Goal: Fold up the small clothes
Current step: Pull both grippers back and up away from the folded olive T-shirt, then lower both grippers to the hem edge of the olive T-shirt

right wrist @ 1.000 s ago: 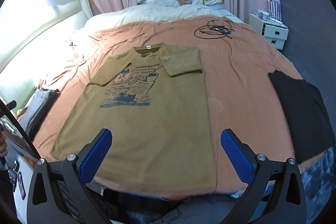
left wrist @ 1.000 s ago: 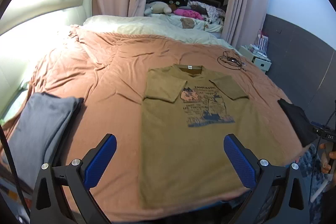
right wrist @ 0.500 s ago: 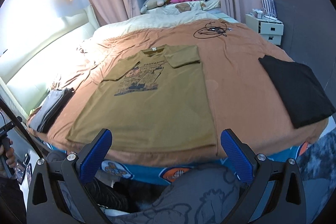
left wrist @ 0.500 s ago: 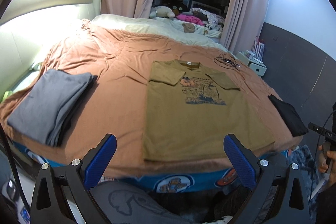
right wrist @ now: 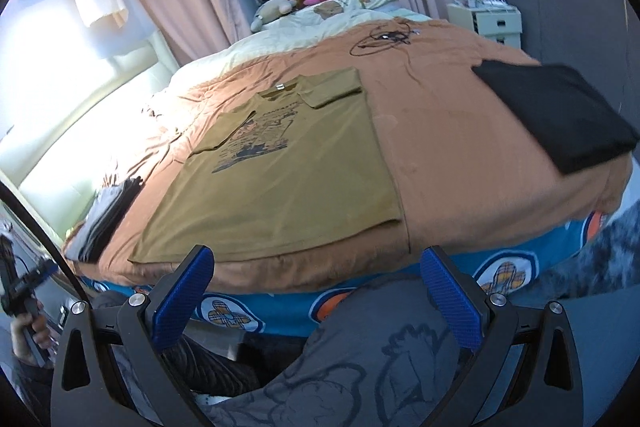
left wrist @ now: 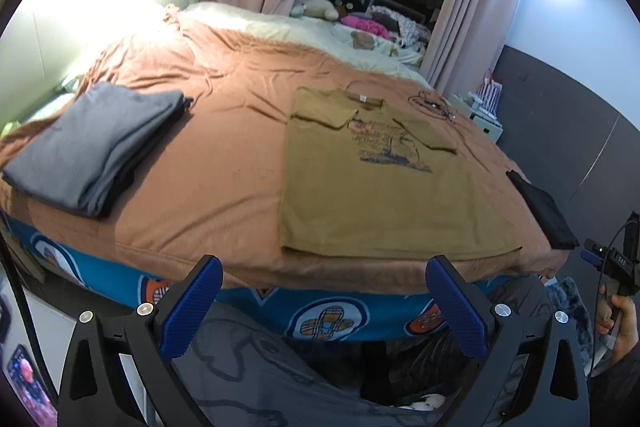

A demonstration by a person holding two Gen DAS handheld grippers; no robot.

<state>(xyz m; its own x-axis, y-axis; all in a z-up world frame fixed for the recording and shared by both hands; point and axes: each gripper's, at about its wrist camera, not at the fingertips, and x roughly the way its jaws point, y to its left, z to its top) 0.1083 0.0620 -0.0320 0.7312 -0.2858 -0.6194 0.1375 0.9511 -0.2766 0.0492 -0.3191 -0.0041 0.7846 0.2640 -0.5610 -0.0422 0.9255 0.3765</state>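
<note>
An olive-brown T-shirt [left wrist: 372, 183] with a dark print lies flat on the orange-brown bedspread [left wrist: 224, 155], both sleeves folded inward, hem toward the near bed edge. It also shows in the right wrist view [right wrist: 280, 183]. My left gripper [left wrist: 322, 303] is open and empty, held off the bed in front of its near edge, below the shirt's hem. My right gripper [right wrist: 316, 291] is open and empty too, also back from the bed edge.
A folded grey garment [left wrist: 92, 147] lies at the bed's left, also seen in the right wrist view [right wrist: 104, 215]. A folded black garment [right wrist: 560, 115] lies at the right edge. A coiled cable [right wrist: 384, 39] lies far back. A white nightstand [right wrist: 486, 21] stands at the right. Blue patterned sheet [left wrist: 320, 319] covers the bed's side.
Both grippers have pulled back and down away from the shirt, from over the bed to off its near edge. The shirt has not moved.
</note>
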